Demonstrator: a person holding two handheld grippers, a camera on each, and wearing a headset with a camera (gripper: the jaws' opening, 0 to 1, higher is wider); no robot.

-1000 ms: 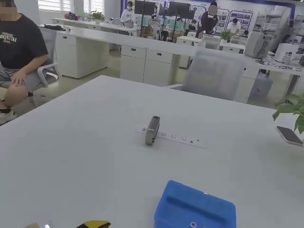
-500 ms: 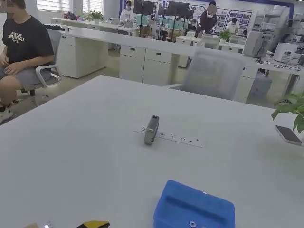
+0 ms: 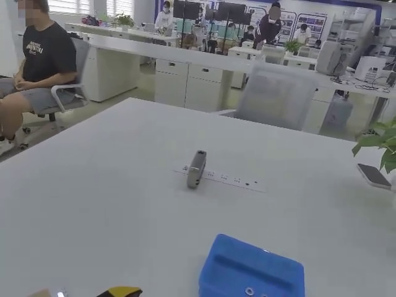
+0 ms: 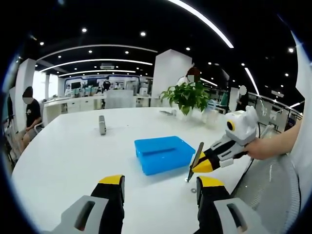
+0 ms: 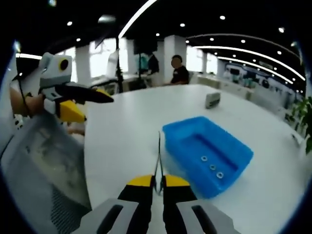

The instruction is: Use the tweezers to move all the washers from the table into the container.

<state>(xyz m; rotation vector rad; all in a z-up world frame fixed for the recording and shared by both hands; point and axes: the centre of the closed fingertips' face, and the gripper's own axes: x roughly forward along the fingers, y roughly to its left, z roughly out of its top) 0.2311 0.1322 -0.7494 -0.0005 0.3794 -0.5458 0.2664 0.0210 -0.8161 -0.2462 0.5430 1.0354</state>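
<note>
The white table (image 3: 124, 204) carries the work, with a recessed socket strip (image 3: 232, 180) and a small grey device (image 3: 197, 168) standing near its middle, well apart from the work area. The blue container (image 5: 234, 171) sits at the near edge, open side up and level. The left gripper (image 4: 161, 183) hangs low over the table short of the container, with its jaws spread wide and nothing between them. The right gripper (image 5: 157, 181) has its jaws pressed together on the handle end of the tweezers (image 5: 158, 153). These project straight forward, their points just beside the container's near corner. In the left gripper view the tweezers slant down with their points close above the table top, between that gripper's jaws and the container. Whether the points hold anything cannot be told at this size. Three washers (image 5: 212, 167) lie in a short row on the container floor. A small pale ring (image 4: 193, 190), probably a loose washer, lies on the table just beside the left gripper's right-hand jaw and near the tweezer points. Assessment: the task is partly done, and the step in hand appears to be the approach to the next pick-up. The next move calls for setting the tweezer points astride the ring, flat to the table. The right gripper must then squeeze them shut without flicking the piece, lift it clear of the rim and release it over the container floor.
</note>
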